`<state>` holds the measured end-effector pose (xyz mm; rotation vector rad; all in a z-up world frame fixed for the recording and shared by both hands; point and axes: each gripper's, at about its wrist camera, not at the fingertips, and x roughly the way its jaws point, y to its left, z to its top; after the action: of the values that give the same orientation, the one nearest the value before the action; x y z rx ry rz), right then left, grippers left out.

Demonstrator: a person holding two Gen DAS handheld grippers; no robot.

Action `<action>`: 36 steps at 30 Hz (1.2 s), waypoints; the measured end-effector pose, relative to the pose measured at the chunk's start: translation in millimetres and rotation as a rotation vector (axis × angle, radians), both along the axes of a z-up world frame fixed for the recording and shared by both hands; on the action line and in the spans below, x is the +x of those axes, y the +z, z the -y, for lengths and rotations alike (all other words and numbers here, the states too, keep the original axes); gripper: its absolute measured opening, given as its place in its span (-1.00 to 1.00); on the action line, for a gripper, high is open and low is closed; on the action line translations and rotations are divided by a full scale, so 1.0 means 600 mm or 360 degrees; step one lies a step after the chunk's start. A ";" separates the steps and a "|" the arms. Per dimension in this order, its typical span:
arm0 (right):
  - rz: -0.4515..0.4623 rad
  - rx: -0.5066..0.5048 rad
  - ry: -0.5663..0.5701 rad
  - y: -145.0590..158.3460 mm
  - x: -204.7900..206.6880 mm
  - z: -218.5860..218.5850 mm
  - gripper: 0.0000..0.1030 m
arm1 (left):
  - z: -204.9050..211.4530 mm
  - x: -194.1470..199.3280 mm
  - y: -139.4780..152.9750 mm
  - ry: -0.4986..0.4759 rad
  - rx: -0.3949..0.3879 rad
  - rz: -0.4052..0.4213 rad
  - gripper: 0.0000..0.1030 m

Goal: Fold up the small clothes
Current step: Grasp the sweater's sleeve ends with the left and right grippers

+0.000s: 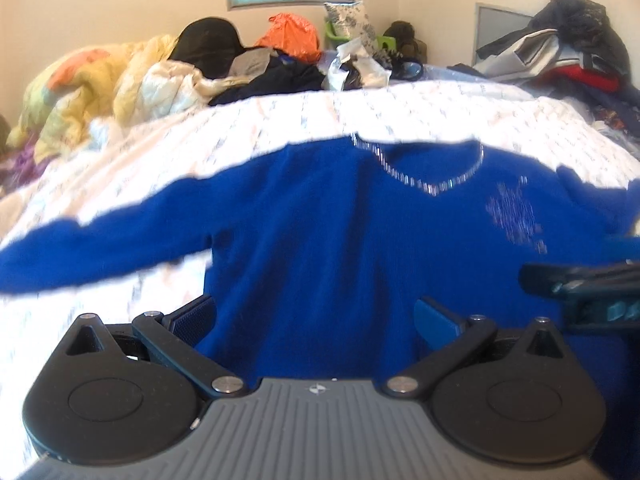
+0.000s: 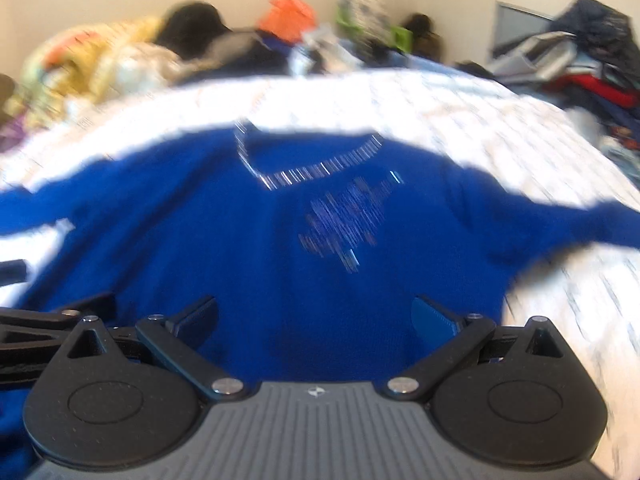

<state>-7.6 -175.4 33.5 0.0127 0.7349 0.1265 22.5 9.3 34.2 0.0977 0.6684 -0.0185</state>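
Observation:
A royal blue sweater (image 1: 328, 232) with a sparkly V neckline and a silver motif on the chest lies flat, front up, on a white patterned bedcover (image 1: 280, 120). Its sleeves spread out to both sides. My left gripper (image 1: 314, 322) hovers open over the sweater's lower left hem, nothing between its fingers. My right gripper (image 2: 316, 320) is open above the lower right part of the sweater (image 2: 280, 240). The right gripper's body shows at the right edge of the left wrist view, and the left one at the left edge of the right wrist view. The right wrist view is blurred.
Beyond the sweater the bed holds a heap: a yellow quilt (image 1: 80, 84), a black cap (image 1: 208, 44), an orange bag (image 1: 292, 36) and dark clothes (image 1: 272, 80). More clothes are piled at the right (image 1: 568, 52). White bedcover (image 2: 540, 128) lies bare around the sweater.

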 end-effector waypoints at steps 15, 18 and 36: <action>-0.0170 -0.0151 0.0308 -0.016 0.360 0.136 0.99 | -0.036 0.367 -0.007 -0.0117 0.0211 -0.0021 1.00; -0.0251 -0.0168 0.0333 -0.041 0.386 0.150 0.98 | -0.048 0.412 -0.032 -0.0163 0.0169 -0.0155 0.99; -0.0141 0.0090 0.0420 0.013 0.479 0.116 -0.90 | -0.102 0.476 -0.007 0.0027 0.0297 -0.0103 -0.86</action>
<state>279.7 -244.9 41.5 -0.0252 0.8195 0.4006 307.9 70.3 30.1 0.2720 0.7346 0.0576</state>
